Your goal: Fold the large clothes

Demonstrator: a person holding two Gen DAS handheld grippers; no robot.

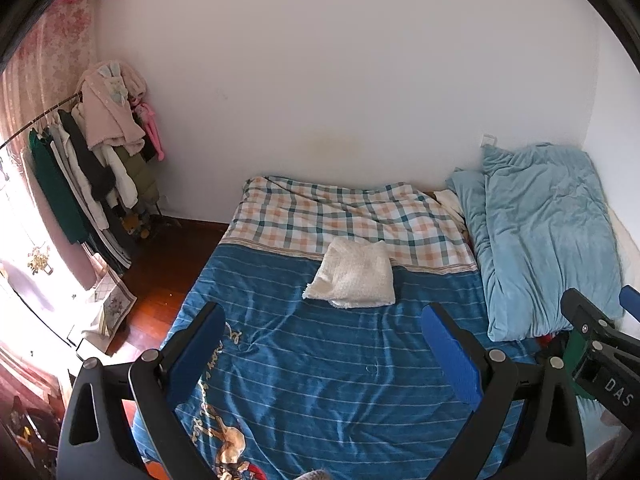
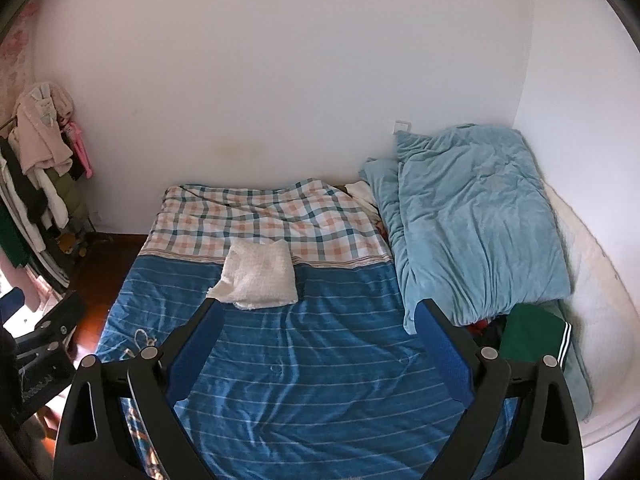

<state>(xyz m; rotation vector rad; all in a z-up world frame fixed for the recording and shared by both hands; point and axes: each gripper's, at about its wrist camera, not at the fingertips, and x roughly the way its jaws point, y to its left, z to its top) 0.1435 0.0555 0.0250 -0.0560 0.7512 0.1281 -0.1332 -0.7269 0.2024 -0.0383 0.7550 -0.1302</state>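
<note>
Cream garment (image 1: 352, 276), folded on bed (image 1: 320, 360): soft, light, floppy; grab corners. Both grippers (image 1: 320, 344) (image 2: 316, 332) spread wide, empty.

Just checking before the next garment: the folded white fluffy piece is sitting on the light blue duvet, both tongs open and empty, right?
Not quite. The folded white piece lies on the striped blue bedspread, beside the light blue duvet, as the right wrist view shows. Both tongs, left and right, are open and empty.

Both grippers have black plastic frames with triangular cut-outs, round silver screws at the pivots and blue pads lining the jaws. The right gripper (image 1: 600, 320) carries a green block and white letters "DAS".
</note>
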